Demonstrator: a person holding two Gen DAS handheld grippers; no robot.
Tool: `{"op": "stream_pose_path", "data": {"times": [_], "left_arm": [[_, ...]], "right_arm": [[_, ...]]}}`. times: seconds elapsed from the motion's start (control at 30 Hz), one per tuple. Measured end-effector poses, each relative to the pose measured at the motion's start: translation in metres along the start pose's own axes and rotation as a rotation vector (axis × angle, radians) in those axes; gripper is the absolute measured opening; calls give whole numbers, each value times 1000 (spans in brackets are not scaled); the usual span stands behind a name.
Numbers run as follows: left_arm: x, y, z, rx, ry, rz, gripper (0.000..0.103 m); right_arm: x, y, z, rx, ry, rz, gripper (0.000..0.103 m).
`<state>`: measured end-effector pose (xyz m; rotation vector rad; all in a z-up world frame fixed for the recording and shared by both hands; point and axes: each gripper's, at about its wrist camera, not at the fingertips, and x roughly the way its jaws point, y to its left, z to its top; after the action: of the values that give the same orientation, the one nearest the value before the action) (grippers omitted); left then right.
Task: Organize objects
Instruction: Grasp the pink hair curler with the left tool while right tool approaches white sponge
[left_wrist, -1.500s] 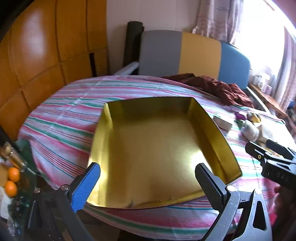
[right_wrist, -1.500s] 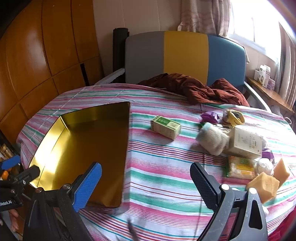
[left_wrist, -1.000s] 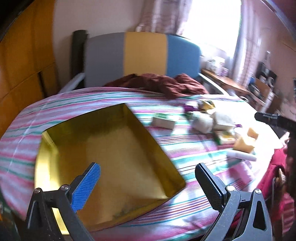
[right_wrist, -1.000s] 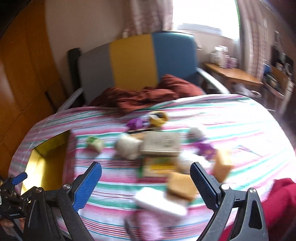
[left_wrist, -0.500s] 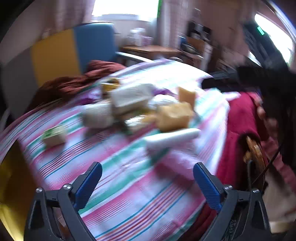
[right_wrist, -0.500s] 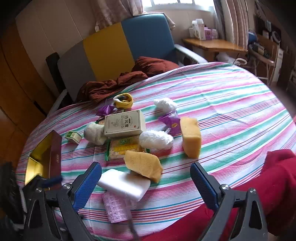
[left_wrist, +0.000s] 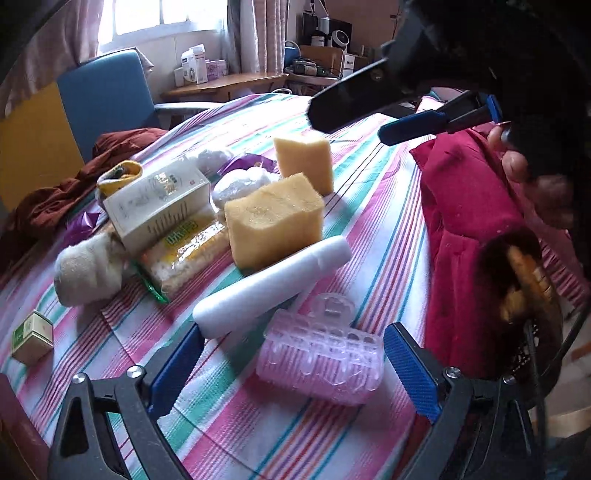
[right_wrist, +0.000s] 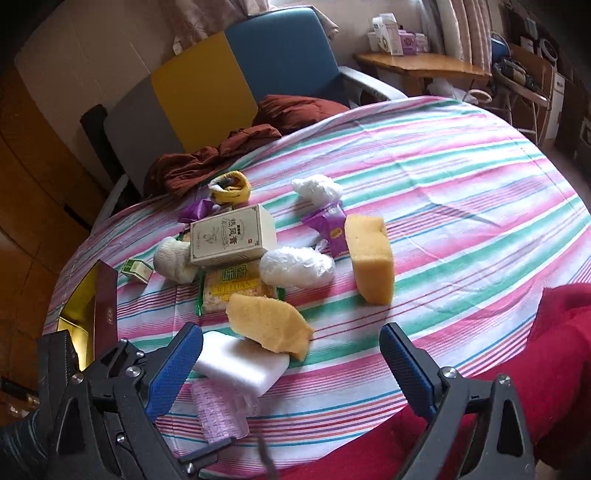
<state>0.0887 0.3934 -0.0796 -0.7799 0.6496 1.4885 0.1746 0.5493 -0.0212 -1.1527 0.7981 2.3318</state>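
Now our left gripper (left_wrist: 291, 363) and right gripper (right_wrist: 291, 360) are both spread wide; we might knock the white block (left_wrist: 271, 286) when grabbing the pink clip (left_wrist: 321, 360).

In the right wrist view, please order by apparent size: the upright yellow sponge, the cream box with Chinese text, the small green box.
1. Cream box with Chinese text and upright yellow sponge: they look alike, so I do not rank them.
2. Small green box: clearly smallest, though it lies somewhat farther away.

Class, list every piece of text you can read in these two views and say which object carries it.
"热风膏": cream box, right wrist view.
"WEIDAN": yellow snack packet; its larger green characters are partly hidden.
Small green box: print too small.
Purple packet: round logo, unreadable.
Dark tin lid: emblem, unreadable.
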Motion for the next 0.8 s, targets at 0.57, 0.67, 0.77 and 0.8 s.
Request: {"op": "stream_pose_path", "data": {"times": [0.57,0.67,0.77,0.8], "left_arm": [[-15,22,-20,-147,-17,-109,94],[-20,14,-23,-152,-22,-97,98],[-11,0,-20,-148,8,-56,98],[-8,-2,-19,-150,12,-41,98]], "right_arm": [[18,31,-8,-36,130,-16,98],[20,29,-9,-24,137,-12,98],[22,26,-9,-10,136,-17,98],[22,26,-9,-7,135,-19,98]]}}
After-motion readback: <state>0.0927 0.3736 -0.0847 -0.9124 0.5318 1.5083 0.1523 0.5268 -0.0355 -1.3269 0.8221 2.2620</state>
